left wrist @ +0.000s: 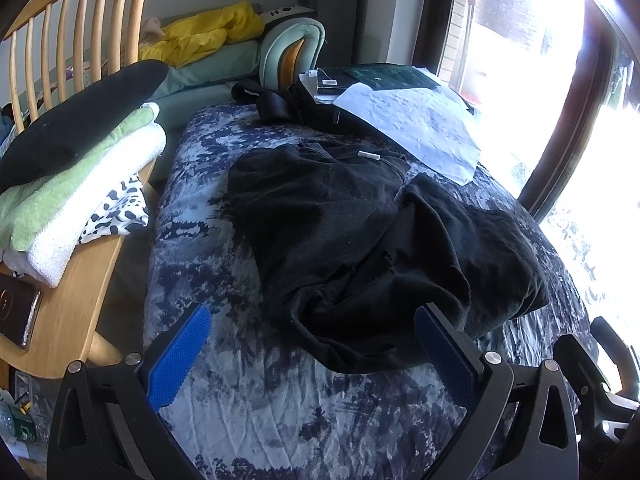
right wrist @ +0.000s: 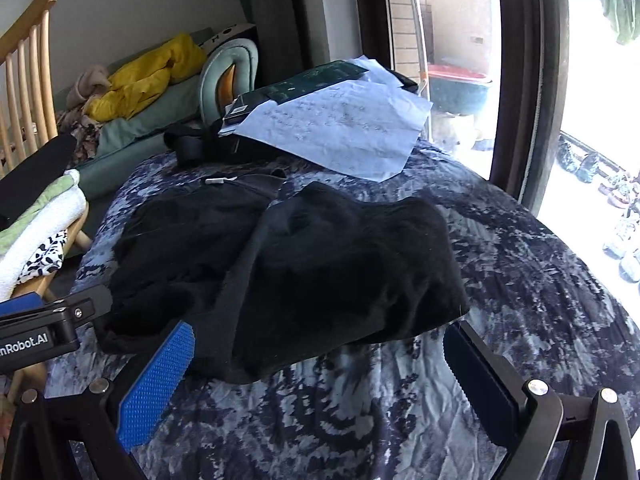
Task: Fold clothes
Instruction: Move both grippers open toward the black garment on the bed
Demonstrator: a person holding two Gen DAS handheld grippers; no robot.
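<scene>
A crumpled black garment (left wrist: pixel 360 240) lies in a loose heap on the blue-and-white patterned bed cover (left wrist: pixel 280 420); a small white tag shows near its far edge. The right wrist view has the same black garment (right wrist: pixel 288 268) spread over the bed cover (right wrist: pixel 400 412). My left gripper (left wrist: pixel 312 324) is open, blue pads wide apart, hovering just short of the garment's near edge. My right gripper (right wrist: pixel 320 344) is open too, its fingers straddling the near hem without touching it. The left gripper's body (right wrist: pixel 44 328) shows at the left edge of the right wrist view.
A wooden chair (left wrist: pixel 76 300) at the left carries a stack of folded clothes (left wrist: pixel 68 184) and a phone (left wrist: pixel 16 312). Papers (left wrist: pixel 424 124), a dark book and a black bag lie at the bed's far end. A large window (left wrist: pixel 532 60) runs along the right.
</scene>
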